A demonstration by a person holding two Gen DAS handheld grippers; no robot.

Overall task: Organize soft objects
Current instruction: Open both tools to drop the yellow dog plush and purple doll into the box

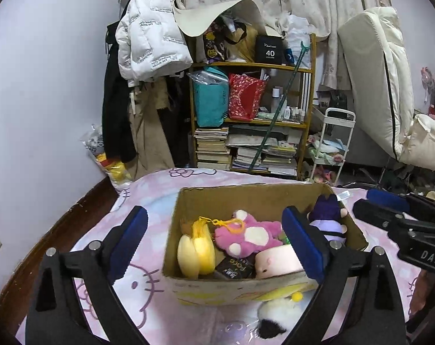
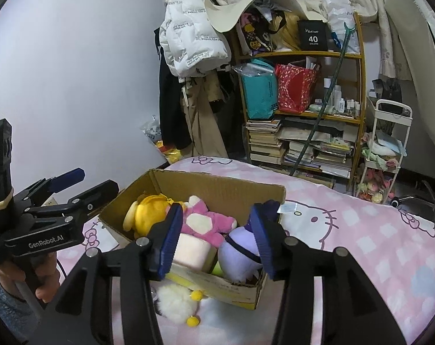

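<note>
A cardboard box [image 1: 254,195] [image 2: 217,182] sits on the pink bed. It holds a yellow plush [image 1: 196,251] [image 2: 148,211], a pink bear plush [image 1: 246,234] [image 2: 206,220], a pale pink round plush [image 1: 277,261] [image 2: 190,251] and a purple plush [image 1: 328,215] [image 2: 237,256]. A white fluffy plush [image 1: 277,313] [image 2: 174,304] with yellow pompoms lies on the bed in front of the box. My left gripper [image 1: 217,241] [image 2: 82,185] is open and empty, near the box's left side. My right gripper [image 2: 216,241] [image 1: 369,199] is open and empty, over the box.
The pink Hello Kitty bedspread [image 2: 361,244] covers the bed. Beyond it stand a cluttered wooden shelf [image 1: 252,120] of books and bags, hanging coats [image 1: 148,46], a white trolley [image 1: 332,143] and a propped mattress [image 1: 375,72].
</note>
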